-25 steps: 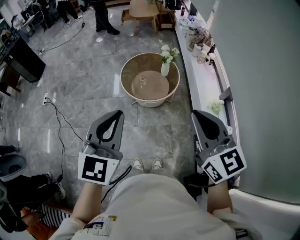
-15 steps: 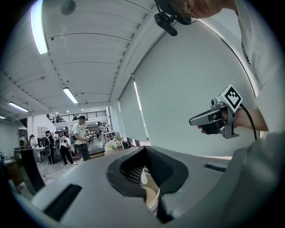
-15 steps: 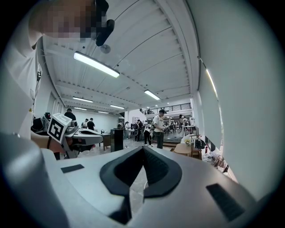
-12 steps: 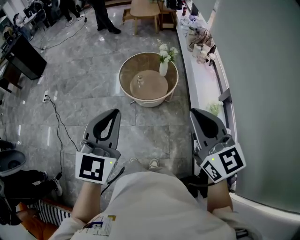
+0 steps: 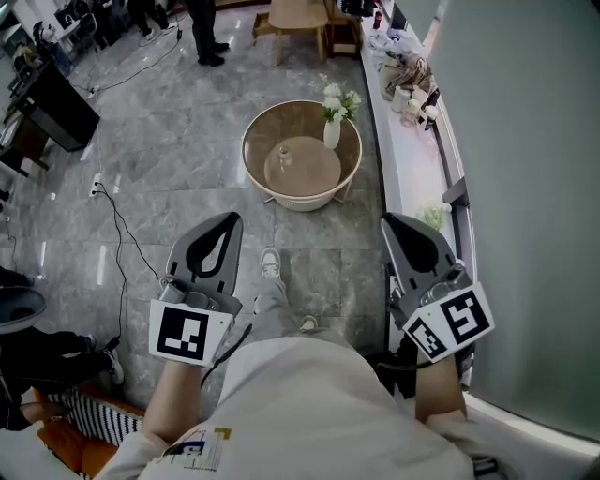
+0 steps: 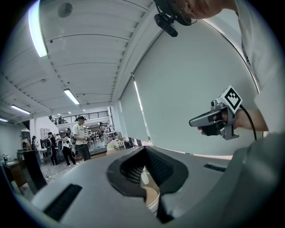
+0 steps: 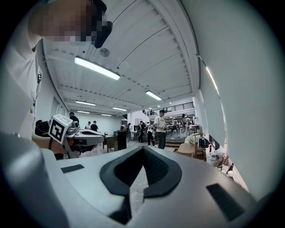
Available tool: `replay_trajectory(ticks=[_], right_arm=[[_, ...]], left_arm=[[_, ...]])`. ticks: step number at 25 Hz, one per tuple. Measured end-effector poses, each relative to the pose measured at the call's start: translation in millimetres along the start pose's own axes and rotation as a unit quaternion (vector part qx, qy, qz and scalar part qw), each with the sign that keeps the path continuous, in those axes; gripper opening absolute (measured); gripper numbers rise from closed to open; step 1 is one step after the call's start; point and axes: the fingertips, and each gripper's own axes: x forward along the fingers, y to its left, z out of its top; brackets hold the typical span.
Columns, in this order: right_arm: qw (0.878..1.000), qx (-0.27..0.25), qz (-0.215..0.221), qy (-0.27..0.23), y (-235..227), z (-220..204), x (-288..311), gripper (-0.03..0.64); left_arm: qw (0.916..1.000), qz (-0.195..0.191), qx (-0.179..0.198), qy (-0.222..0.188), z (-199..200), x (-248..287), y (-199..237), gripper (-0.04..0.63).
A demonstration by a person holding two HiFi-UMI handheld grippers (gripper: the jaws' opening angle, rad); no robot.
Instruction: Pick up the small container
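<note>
A small clear container stands on the lower shelf of a round glass-topped table, well ahead of both grippers. My left gripper is held out at the left, shut and empty, its jaws meeting with nothing between them. My right gripper is held level at the right, also shut and empty, as its own view shows. Each gripper shows in the other's view: the right gripper and the left gripper. Neither touches anything.
A white vase of flowers stands at the table's right rim. A white ledge with several small items runs along the right wall. A cable lies on the grey floor. My shoe steps forward. People stand far back.
The person has stepped forward, one shoe now well ahead between the grippers. The grippers have stayed shut and held their places in the view.
</note>
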Motion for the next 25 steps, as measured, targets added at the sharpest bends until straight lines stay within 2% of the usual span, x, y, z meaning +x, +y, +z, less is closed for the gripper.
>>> replay_trajectory(ticks=[6,13,18,25], right_arm=[[1.0,-0.004,-0.004,-0.001,-3,-10,2,0.006],[1.0,-0.01,-0.018,0.009,-21,-20,35,0.006],[1.0,-0.003,-0.02,0.018,-34,-27,69,0.006],[1.0,-0.006,-0.028,0.013,-56,-16,133,0.006]], left_arm=[[0.9999,0.0,0.007,-0.012,-7,7,2,0.008],[0.9999,-0.002,0.004,-0.011,-18,33,25,0.008],[0.9999,-0.003,0.004,-0.009,-26,55,52,0.008],[1.0,0.002,0.004,-0.005,-37,96,111,0.008]])
